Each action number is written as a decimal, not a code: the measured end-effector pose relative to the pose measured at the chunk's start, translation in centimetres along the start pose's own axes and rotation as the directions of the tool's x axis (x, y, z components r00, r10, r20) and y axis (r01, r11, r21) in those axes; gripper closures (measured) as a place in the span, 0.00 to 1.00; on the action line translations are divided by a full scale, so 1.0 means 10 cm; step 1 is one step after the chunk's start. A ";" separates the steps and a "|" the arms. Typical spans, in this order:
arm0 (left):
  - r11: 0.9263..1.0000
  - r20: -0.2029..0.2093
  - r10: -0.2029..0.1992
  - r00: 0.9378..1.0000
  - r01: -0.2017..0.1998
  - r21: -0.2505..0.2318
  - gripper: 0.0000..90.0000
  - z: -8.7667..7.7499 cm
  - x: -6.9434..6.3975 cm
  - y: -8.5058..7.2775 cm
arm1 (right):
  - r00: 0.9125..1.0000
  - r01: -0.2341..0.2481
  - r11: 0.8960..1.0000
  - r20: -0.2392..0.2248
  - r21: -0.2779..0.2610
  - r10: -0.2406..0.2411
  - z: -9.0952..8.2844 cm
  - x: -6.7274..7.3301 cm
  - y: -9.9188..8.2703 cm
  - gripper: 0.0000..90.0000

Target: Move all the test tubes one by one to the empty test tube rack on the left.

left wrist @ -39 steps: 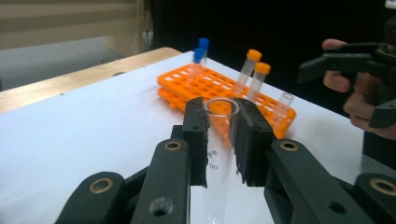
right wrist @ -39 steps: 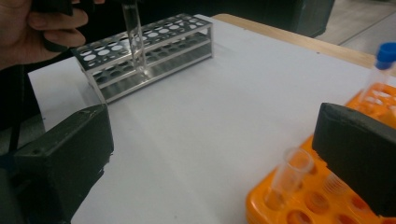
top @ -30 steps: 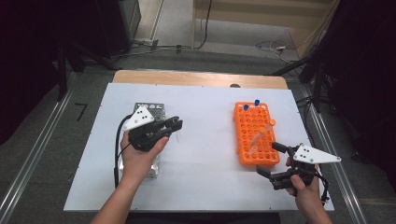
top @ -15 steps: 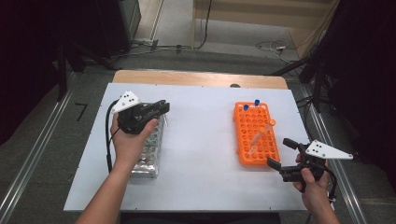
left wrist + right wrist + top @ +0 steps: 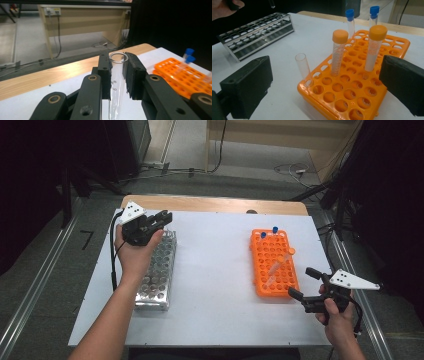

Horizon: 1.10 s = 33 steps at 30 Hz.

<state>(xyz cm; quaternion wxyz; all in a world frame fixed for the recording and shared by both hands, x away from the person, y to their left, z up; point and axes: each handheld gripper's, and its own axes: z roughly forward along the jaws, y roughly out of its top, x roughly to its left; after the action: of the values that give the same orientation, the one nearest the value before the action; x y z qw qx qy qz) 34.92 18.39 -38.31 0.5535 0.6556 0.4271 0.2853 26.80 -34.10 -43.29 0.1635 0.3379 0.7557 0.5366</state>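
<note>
Left tongs (image 5: 162,216), in my left hand (image 5: 134,251), are clamped on a clear glass tube (image 5: 117,75); in the left gripper view its open rim sits just above the two pads and its body runs down between them. From the high view these tongs hover over the far end of the steel rack (image 5: 159,270), which lies along the left edge of the white table (image 5: 215,285). The right gripper view catches the tube's rounded bottom hanging above that rack, clear of its holes.

My right tongs (image 5: 305,284) stand wide open with nothing between the pads. They sit near the right edge of the table, just off the near right corner of the orange rack (image 5: 272,265), and I see no contact with it.

Orange rack contents, as the right gripper view gives them: one open clear tube (image 5: 303,68) leaning in a hole at the near left corner, two orange-capped tubes (image 5: 339,51) standing in the middle rows, and two blue-capped tubes (image 5: 350,21) at the far end. The rack lies on the right half of the table, well apart from the steel one. A wooden strip (image 5: 215,204) runs along the table's far edge.
</note>
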 end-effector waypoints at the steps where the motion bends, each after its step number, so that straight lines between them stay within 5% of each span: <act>1: 1.000 -0.011 -0.003 1.000 0.003 -0.001 0.84 0.03 0.02 -0.01 | 1.000 -0.003 1.000 0.001 -0.001 0.003 0.00 0.00 0.00 0.00; 12: 0.999 -0.092 -0.028 0.995 0.030 0.025 0.84 0.27 0.19 -0.14 | 1.000 -0.009 1.000 0.002 0.002 0.009 0.01 -0.03 -0.02 0.00; 33: 0.988 -0.122 -0.018 0.992 0.036 0.150 0.84 0.48 0.19 -0.34 | 1.000 -0.016 1.000 0.003 0.007 0.016 0.02 -0.05 -0.04 0.00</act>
<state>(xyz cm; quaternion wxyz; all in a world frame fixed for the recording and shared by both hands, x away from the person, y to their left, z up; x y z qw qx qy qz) 39.06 17.83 -42.91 0.4790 0.6717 0.4889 0.2833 27.18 -34.41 -43.77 0.1590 0.3452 0.7547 0.5348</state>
